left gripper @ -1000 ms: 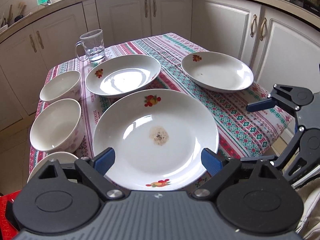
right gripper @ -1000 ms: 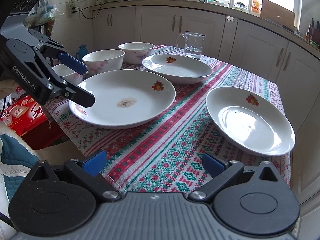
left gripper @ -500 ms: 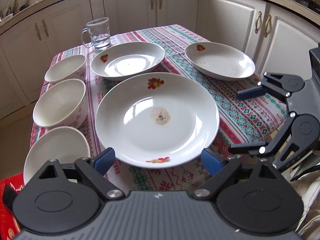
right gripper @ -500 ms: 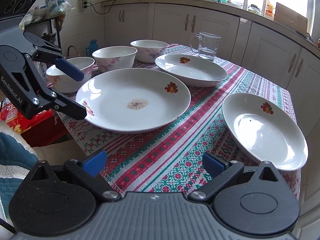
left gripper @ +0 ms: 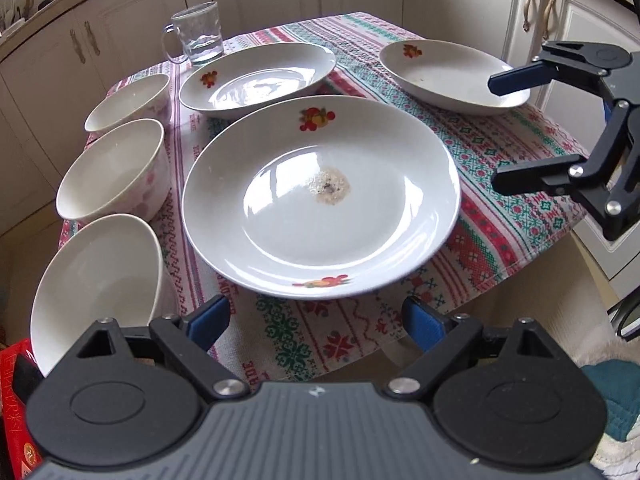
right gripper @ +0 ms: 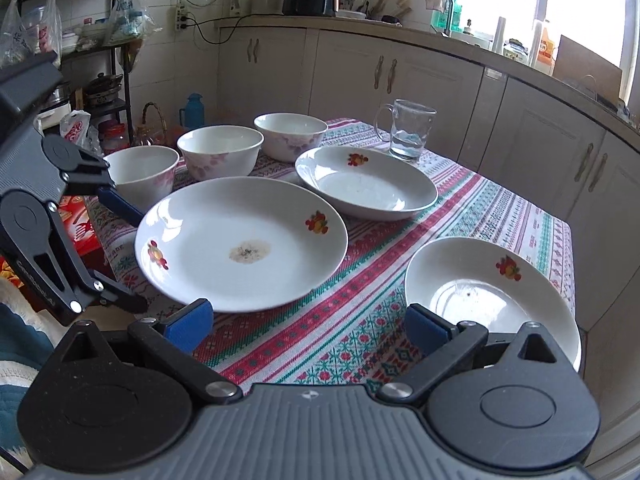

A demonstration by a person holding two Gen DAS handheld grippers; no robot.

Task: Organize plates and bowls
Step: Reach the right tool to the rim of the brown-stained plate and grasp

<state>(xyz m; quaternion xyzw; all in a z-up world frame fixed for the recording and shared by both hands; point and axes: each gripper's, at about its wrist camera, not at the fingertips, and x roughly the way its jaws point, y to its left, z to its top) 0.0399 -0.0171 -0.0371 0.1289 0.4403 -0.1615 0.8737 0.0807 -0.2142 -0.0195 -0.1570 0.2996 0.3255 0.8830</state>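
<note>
Left gripper (left gripper: 316,320): blue-padded fingers (left gripper: 210,318) spread wide, grasping nothing; poised at the near table edge, just short of the large plate (left gripper: 320,196).
Right gripper (right gripper: 308,320): fingers (right gripper: 188,322) likewise parted and empty, held over the tablecloth (right gripper: 352,280) between the large plate and the right-hand plate (right gripper: 488,300).
Large plate: white, fruit motifs on the rim, a brownish residue at its centre; sits nearest the front edge.
Far plate (left gripper: 258,74): deep, white, behind the large plate, apparently just touching its rim.
Right-hand plate: deep, white, near the table's right edge, apart from the others.
Bowls, three: near bowl (left gripper: 100,280), middle bowl (left gripper: 114,172), far bowl (left gripper: 130,100), in a row along the left edge, pink floral sides.
Glass mug (left gripper: 198,34): clear, a little water inside, at the far corner beyond the far plate.
Tablecloth: striped, red, green and white pattern.
</note>
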